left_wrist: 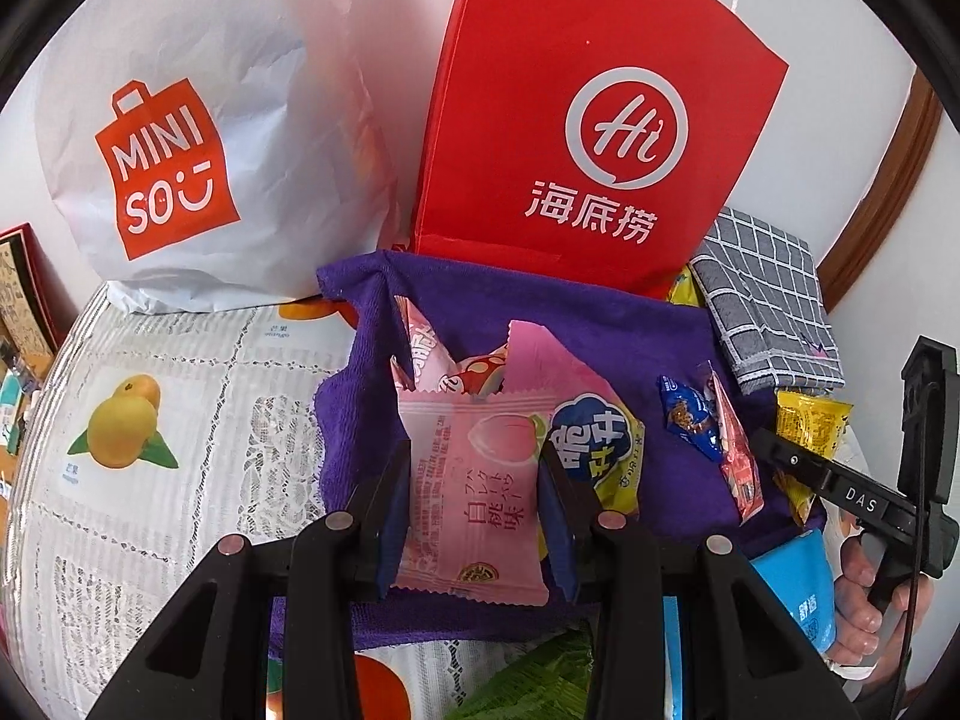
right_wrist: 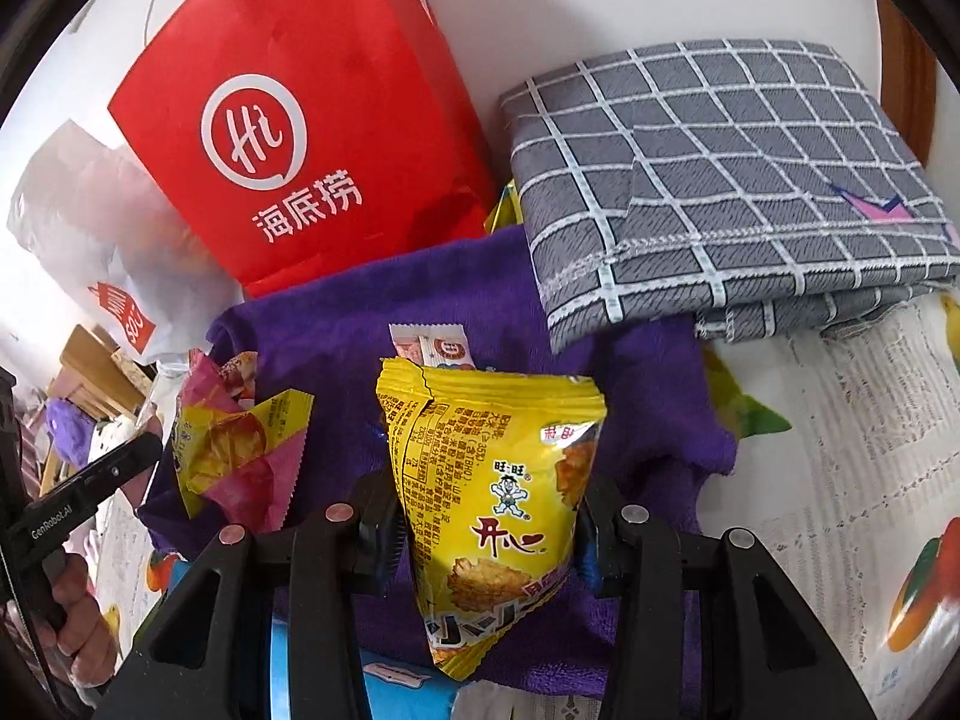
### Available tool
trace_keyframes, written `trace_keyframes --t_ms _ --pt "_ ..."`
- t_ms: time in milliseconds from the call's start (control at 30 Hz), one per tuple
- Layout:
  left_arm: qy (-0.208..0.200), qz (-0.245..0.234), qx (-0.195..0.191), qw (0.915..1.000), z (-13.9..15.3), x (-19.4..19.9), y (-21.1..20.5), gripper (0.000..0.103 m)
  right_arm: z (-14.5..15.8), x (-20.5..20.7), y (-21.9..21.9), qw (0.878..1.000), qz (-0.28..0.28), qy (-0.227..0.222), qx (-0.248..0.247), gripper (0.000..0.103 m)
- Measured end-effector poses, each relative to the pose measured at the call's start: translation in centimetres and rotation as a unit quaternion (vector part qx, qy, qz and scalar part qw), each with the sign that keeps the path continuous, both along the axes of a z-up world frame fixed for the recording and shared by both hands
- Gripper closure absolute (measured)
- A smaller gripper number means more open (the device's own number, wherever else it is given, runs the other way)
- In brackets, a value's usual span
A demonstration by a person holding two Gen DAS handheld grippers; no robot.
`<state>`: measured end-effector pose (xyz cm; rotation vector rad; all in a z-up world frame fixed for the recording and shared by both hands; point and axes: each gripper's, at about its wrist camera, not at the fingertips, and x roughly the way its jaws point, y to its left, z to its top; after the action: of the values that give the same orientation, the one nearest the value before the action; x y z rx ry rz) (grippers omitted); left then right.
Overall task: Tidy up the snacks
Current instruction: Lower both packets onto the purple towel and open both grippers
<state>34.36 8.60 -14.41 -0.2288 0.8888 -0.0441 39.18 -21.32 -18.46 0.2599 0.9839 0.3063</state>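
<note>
The left gripper (left_wrist: 474, 516) is clamped on a pink peach-flavour snack packet (left_wrist: 474, 480), its pads pressing the packet's two long edges at the lower centre of the left wrist view. Just right of that packet, touching it, sits a yellow-and-blue packet (left_wrist: 600, 450). The right gripper (right_wrist: 489, 534) grips a yellow rice-cracker packet (right_wrist: 498, 510), which stands upright between the jaws at the lower centre of the right wrist view, a small pale sachet (right_wrist: 432, 348) showing behind its top.

Both packets hang over a purple towel (left_wrist: 630, 336) spread across the middle of the frame. On the towel lie loose snacks: a blue wrapped sweet (left_wrist: 690, 420) and a slim pink packet (left_wrist: 735, 444) at right centre, more pink packets (left_wrist: 426, 354) behind the held one. Beyond the towel, a red paper bag (left_wrist: 600, 120) stands at upper centre, a white paper bag (left_wrist: 198, 132) at upper left, and a folded grey checked cloth (right_wrist: 720, 180) at upper right. All rest on a fruit-print tablecloth (left_wrist: 180, 420).

The step in hand seems to be carrying one snack in each gripper toward its place, probably a pile on the towel or one of the bags; which one cannot be told. The next move would call for lowering each packet beside its like and easing the jaws apart without disturbing the neighbours.
</note>
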Motion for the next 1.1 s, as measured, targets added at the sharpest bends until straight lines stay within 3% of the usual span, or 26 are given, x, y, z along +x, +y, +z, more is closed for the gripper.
trace_keyframes --t_ms 267,400,867,900,967,1100 --pt "0.01 0.003 -0.008 0.9999 -0.6 0.3 0.2 0.066 -0.2 0.1 0.1 1.0 0.012 0.009 0.005 0.056" --pt "0.009 0.004 -0.004 0.9999 -0.7 0.3 0.2 0.066 0.7 -0.2 -0.1 1.0 0.015 -0.008 0.023 0.045" --pt "-0.001 0.009 -0.004 0.9999 -1.0 0.5 0.3 0.064 3.0 -1.6 0.1 0.998 0.019 -0.059 0.023 0.044" --pt "0.0 0.01 -0.003 0.9999 -1.0 0.5 0.3 0.063 3.0 -1.7 0.1 0.998 0.018 -0.063 0.018 0.044" --pt "0.0 0.009 -0.003 1.0 -1.0 0.5 0.4 0.051 3.0 -1.7 0.1 0.998 0.019 -0.065 0.016 0.044" --pt "-0.011 0.013 0.009 0.9998 -0.4 0.3 0.4 0.048 3.3 -2.0 0.1 0.997 0.019 -0.069 0.019 0.044"
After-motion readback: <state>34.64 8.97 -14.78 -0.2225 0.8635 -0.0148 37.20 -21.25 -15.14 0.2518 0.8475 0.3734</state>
